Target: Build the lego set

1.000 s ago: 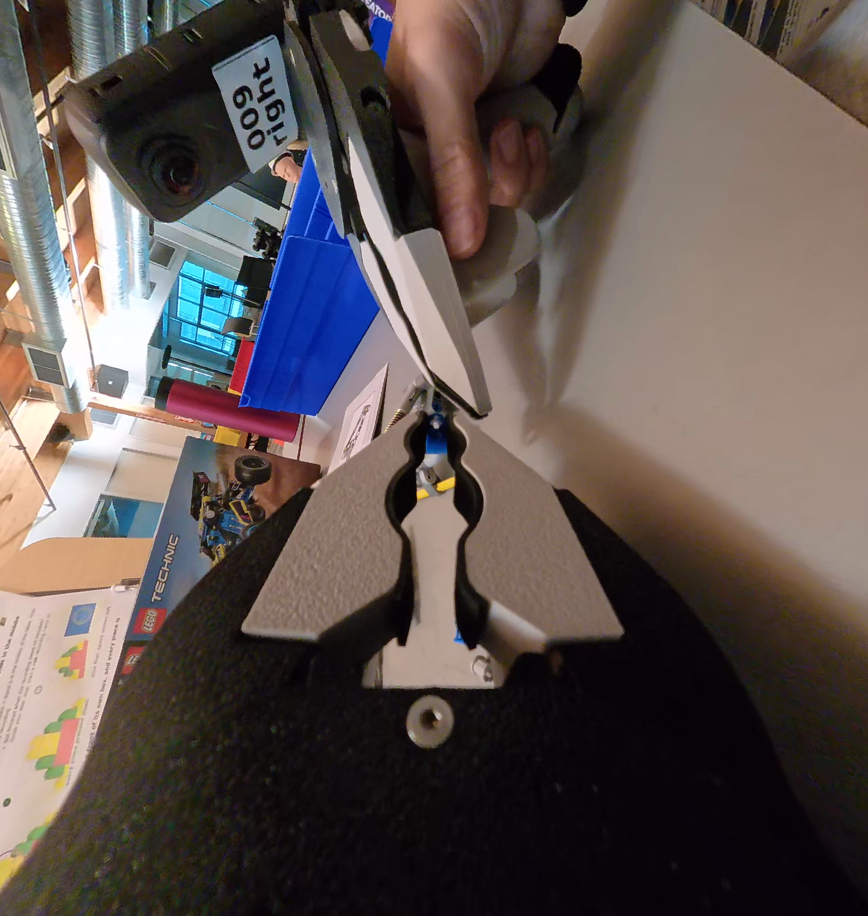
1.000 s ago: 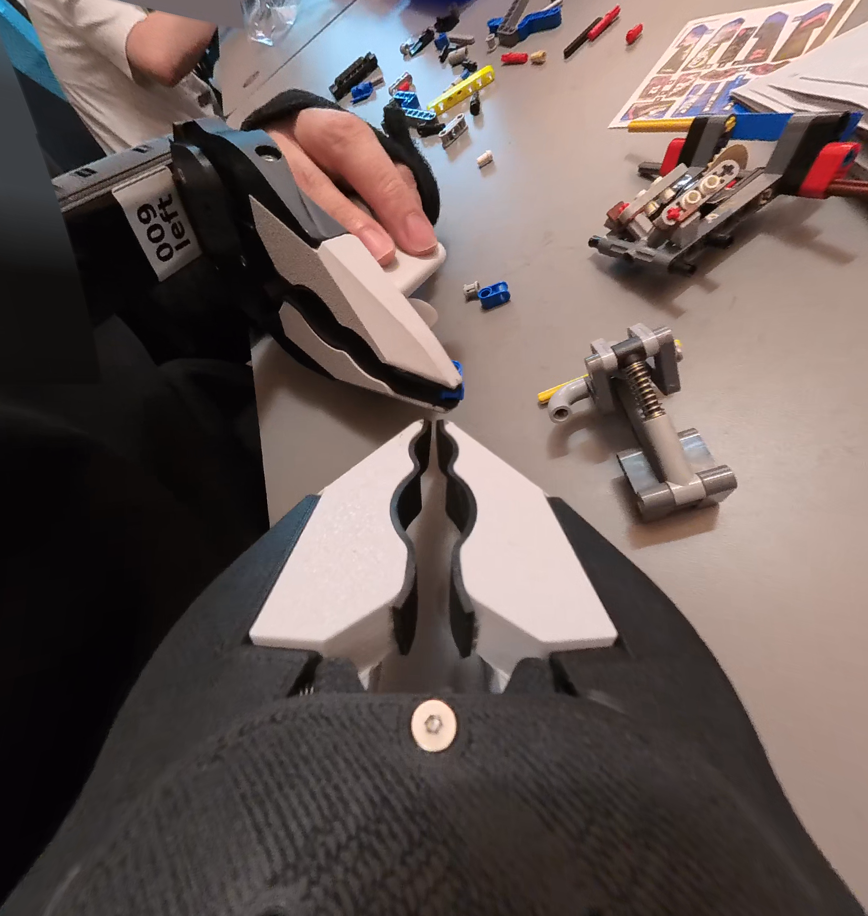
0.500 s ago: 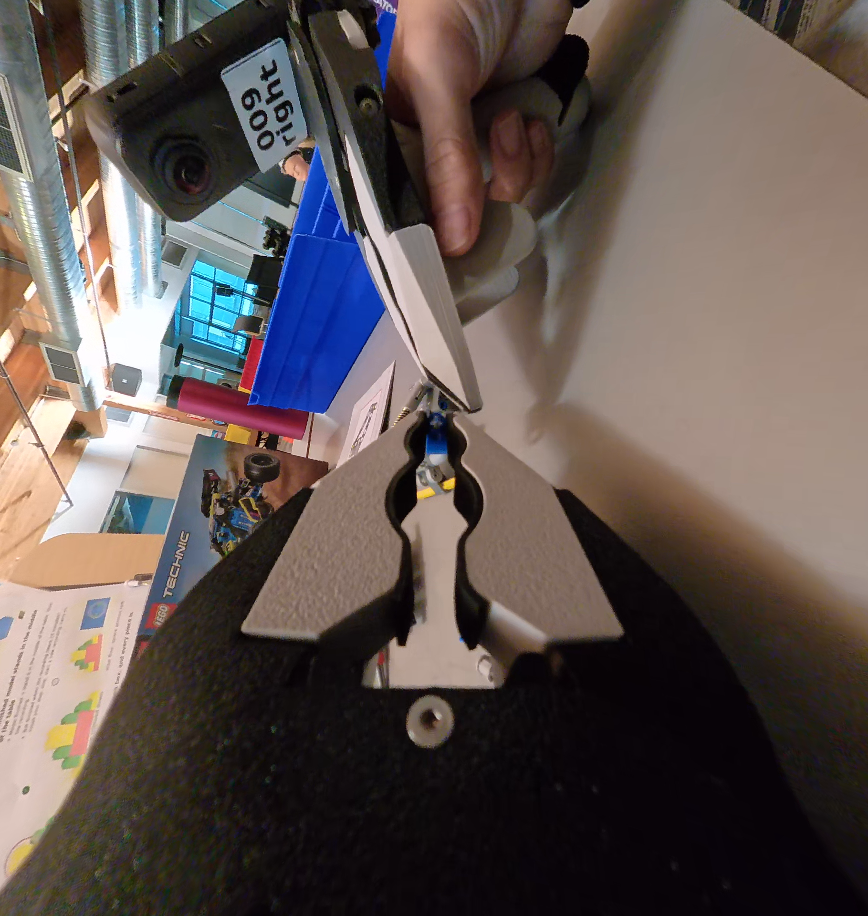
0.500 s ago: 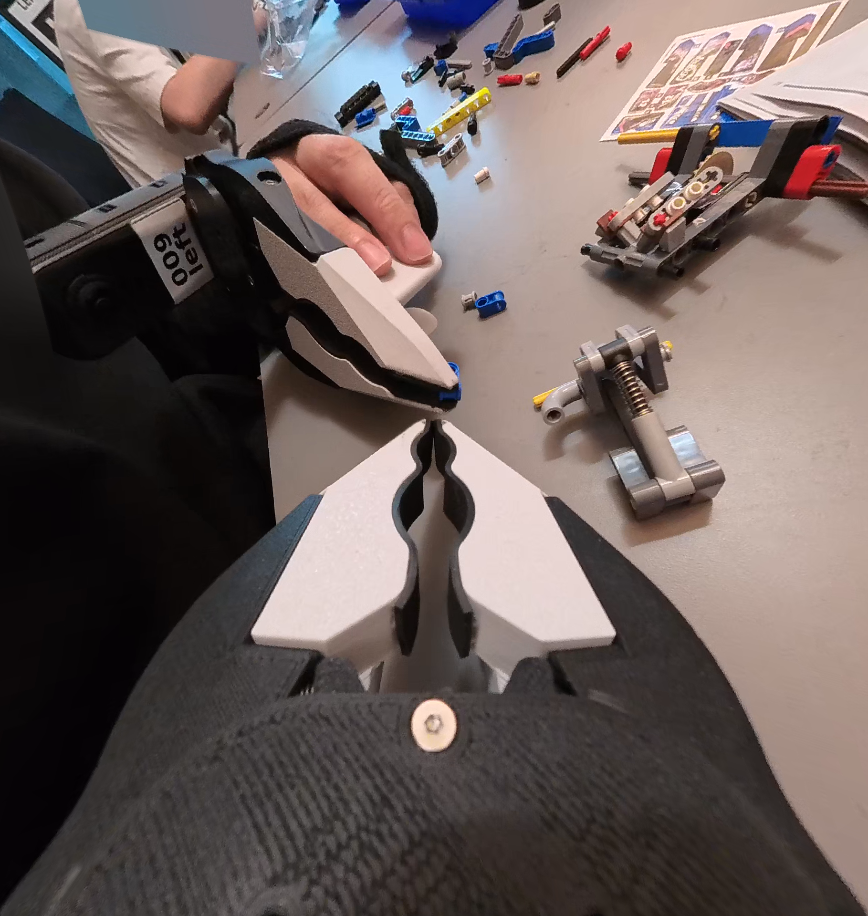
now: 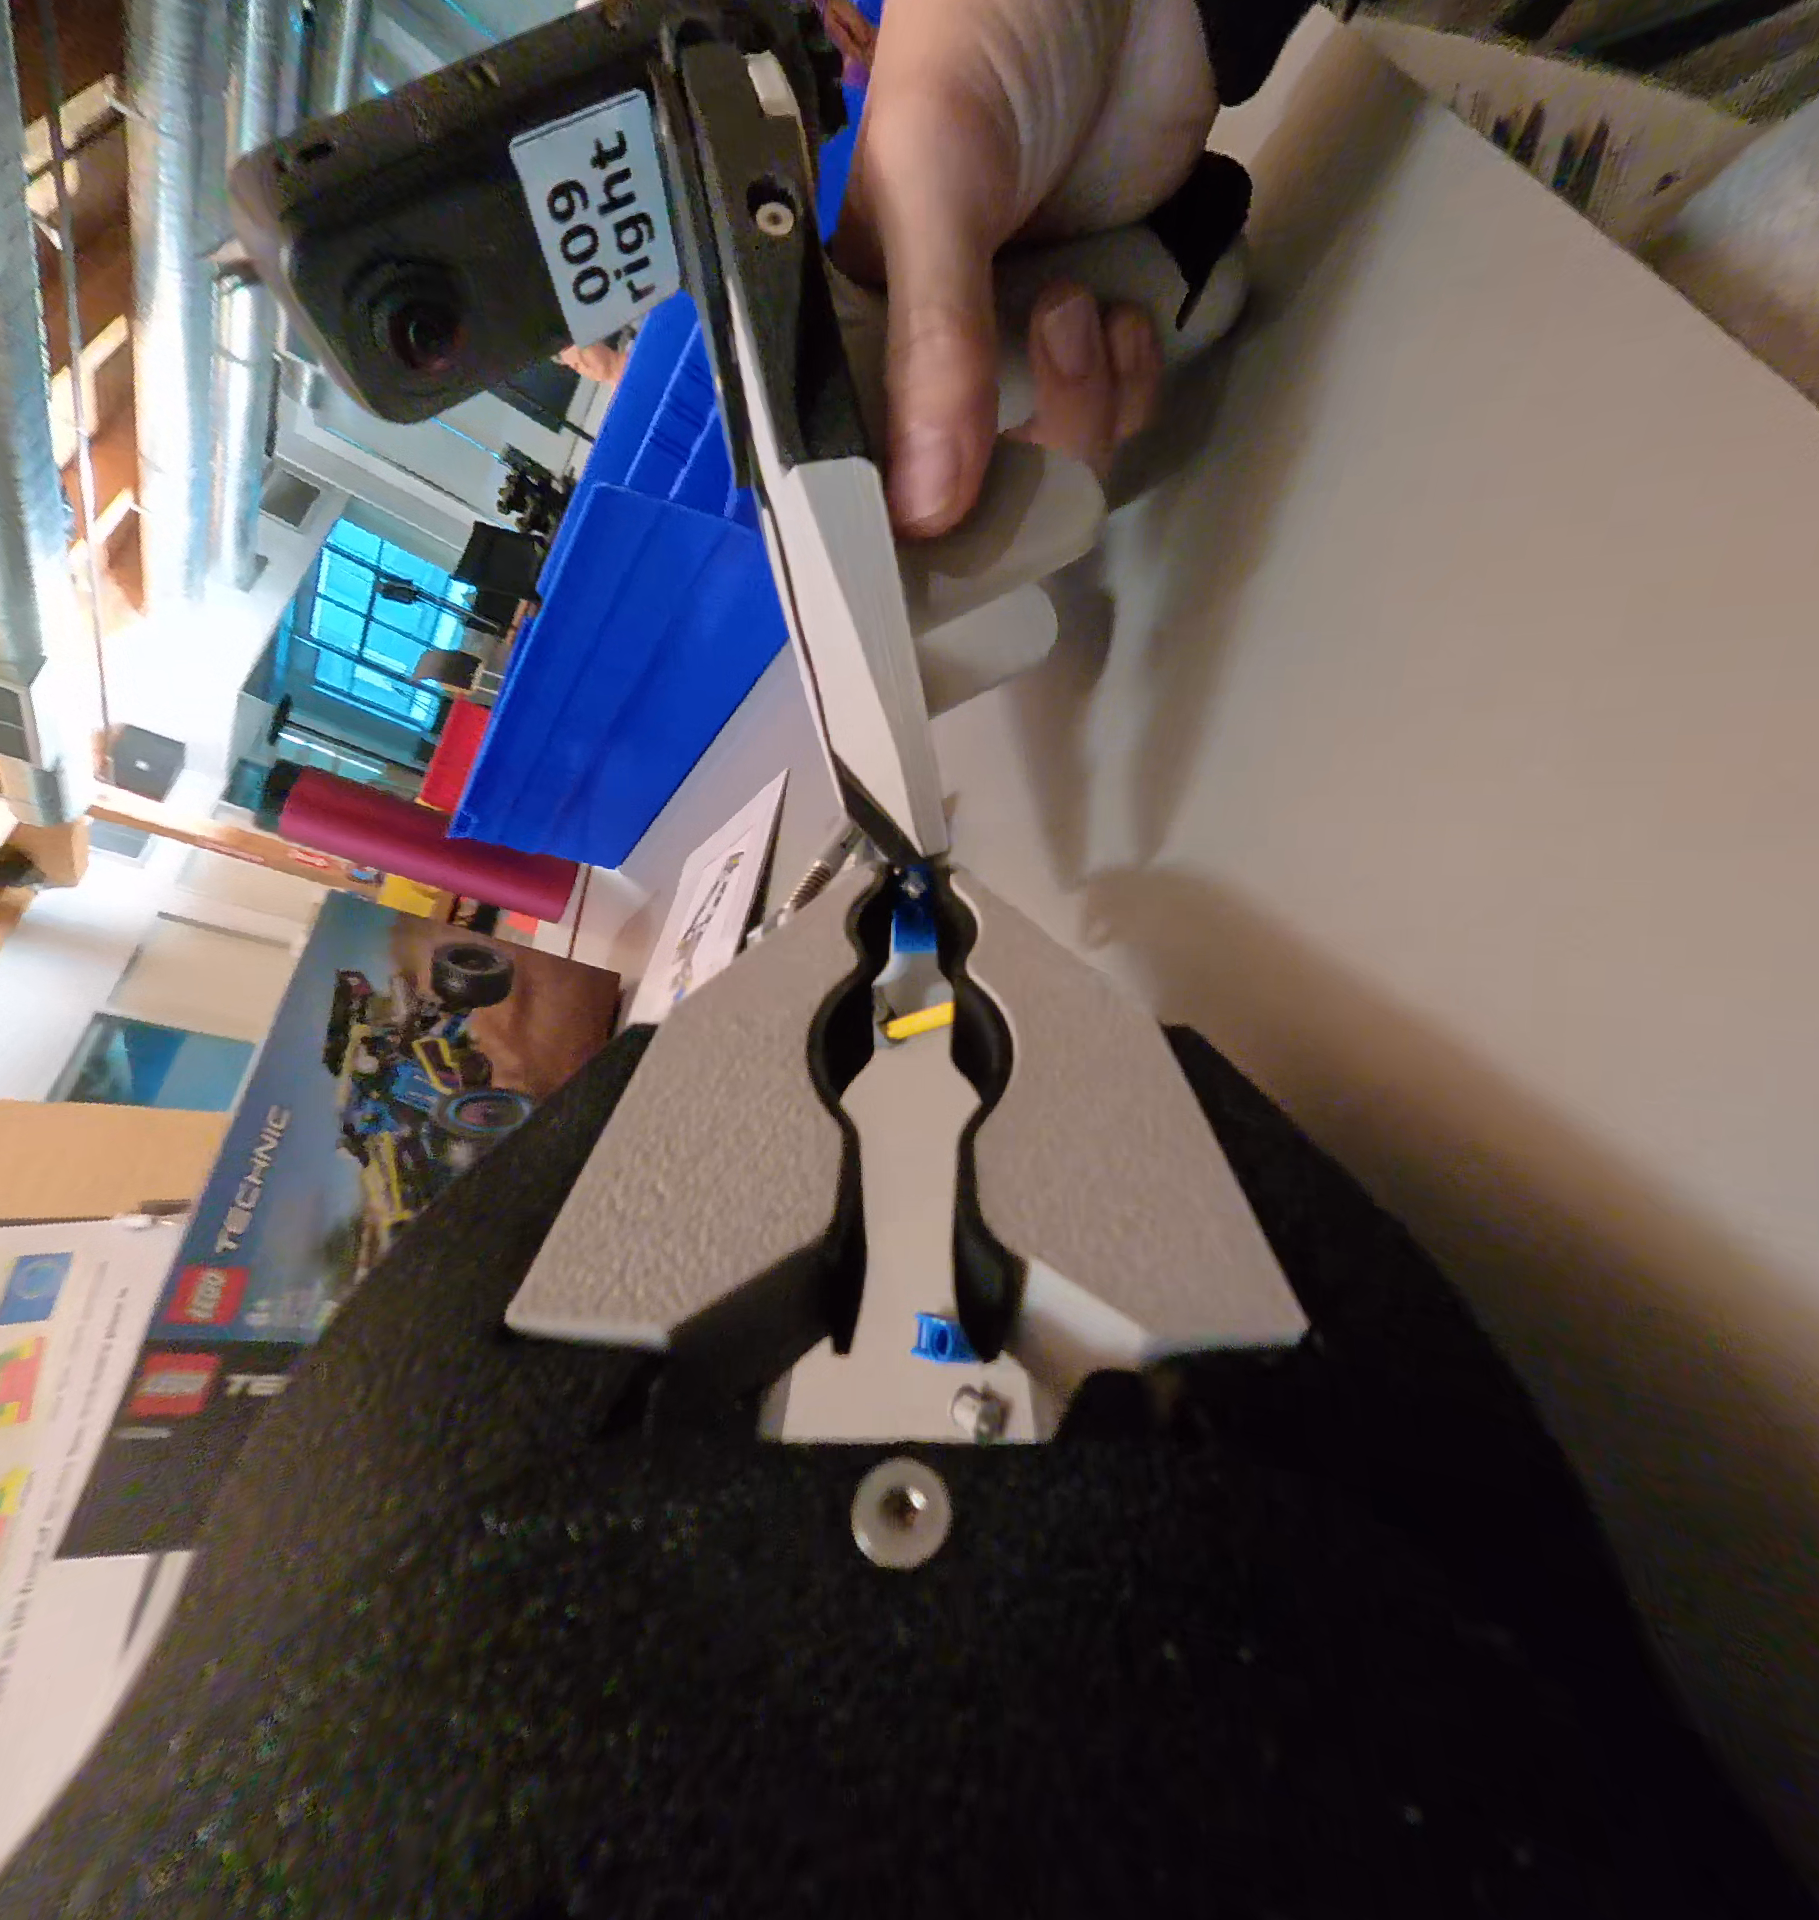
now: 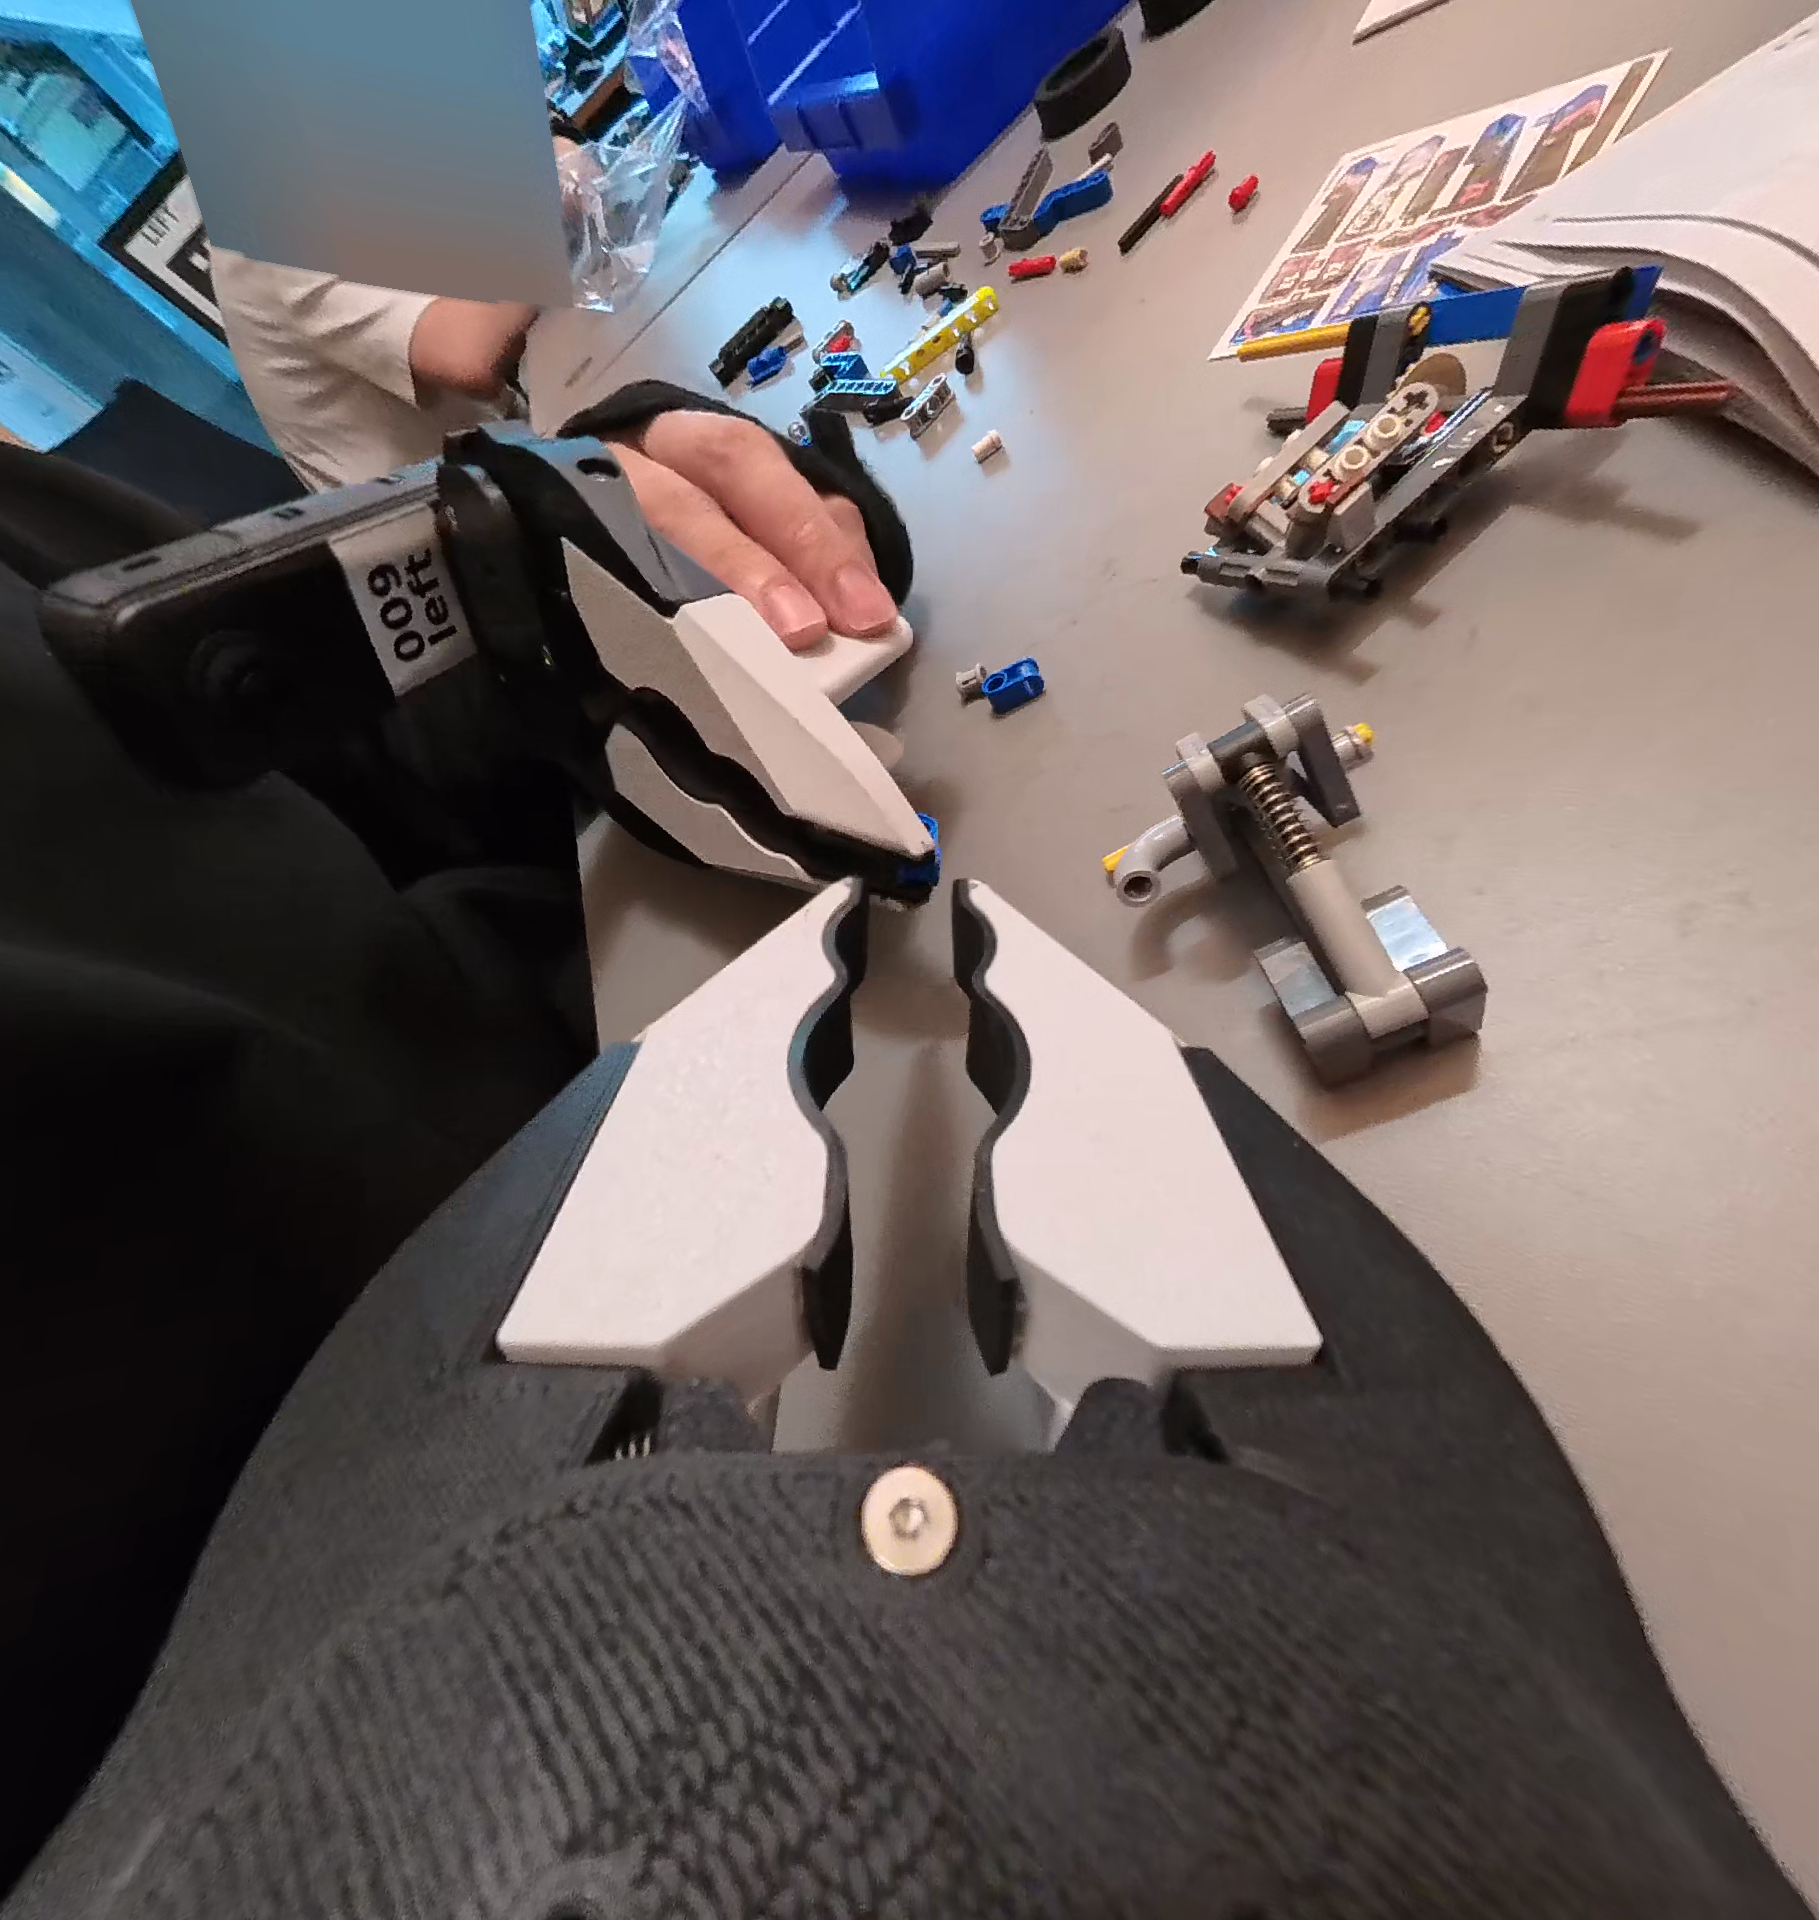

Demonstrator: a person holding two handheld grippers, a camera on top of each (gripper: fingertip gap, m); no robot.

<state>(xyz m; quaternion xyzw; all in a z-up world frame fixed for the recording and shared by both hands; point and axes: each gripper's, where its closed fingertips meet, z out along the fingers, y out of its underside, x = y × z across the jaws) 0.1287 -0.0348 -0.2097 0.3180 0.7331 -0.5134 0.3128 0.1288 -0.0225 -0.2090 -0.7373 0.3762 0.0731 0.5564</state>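
Grey table (image 6: 1507, 1247) strewn with loose parts, half-built chassis (image 6: 1383, 468) far side. Left gripper (image 6: 910, 868) pinches a tiny blue pin (image 6: 926, 831) at its tips; right gripper (image 6: 910, 899) spread just beside it. Light, rigid, slippery, I'd say: take its exposed end.

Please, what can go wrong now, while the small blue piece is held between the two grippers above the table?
The left gripper pinches the small blue piece only at its very fingertips, so it could slip or twist out. The right gripper is open right beside it, and closing off-centre might knock it loose. A dropped piece could land among the loose parts on the table and be hard to find.
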